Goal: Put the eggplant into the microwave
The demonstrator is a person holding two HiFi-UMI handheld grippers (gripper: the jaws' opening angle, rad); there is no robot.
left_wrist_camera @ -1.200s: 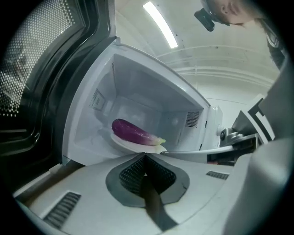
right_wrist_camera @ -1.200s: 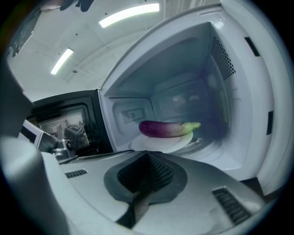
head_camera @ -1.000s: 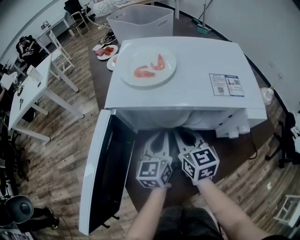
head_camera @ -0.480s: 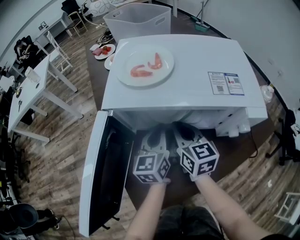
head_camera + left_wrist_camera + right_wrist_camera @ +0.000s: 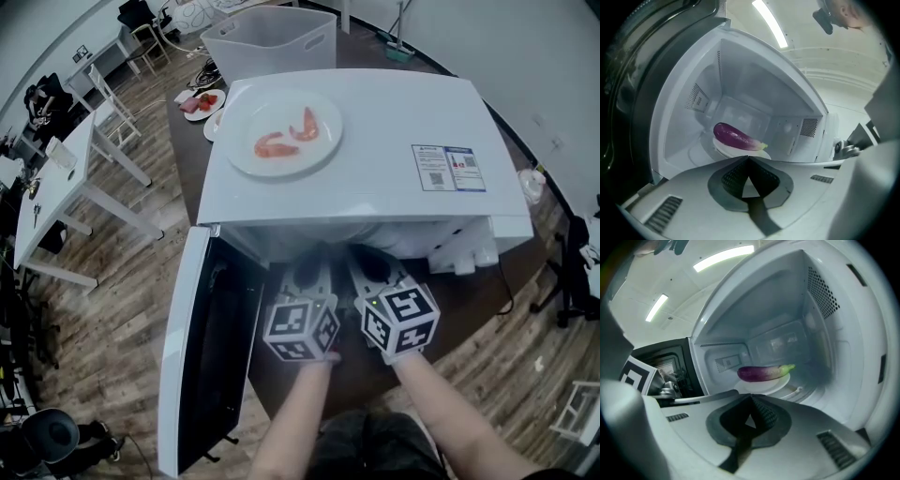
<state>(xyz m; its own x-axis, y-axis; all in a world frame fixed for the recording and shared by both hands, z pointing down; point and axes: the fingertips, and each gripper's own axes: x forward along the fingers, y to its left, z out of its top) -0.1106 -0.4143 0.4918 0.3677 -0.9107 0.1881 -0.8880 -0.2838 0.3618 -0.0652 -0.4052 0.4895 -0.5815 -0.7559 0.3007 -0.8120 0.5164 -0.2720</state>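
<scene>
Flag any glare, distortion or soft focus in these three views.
Head view: fisheye bending, microwave cavity in shadow. Left gripper view: black vignette, ceiling light strip blown out, eggplant slightly soft. Right gripper view: same vignette, near fingers blurred.

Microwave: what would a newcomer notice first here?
The purple eggplant lying on a plate inside the open microwave. The left gripper and right gripper sit shut and empty at its mouth. On its top stands a second plate with two shrimp.
</scene>
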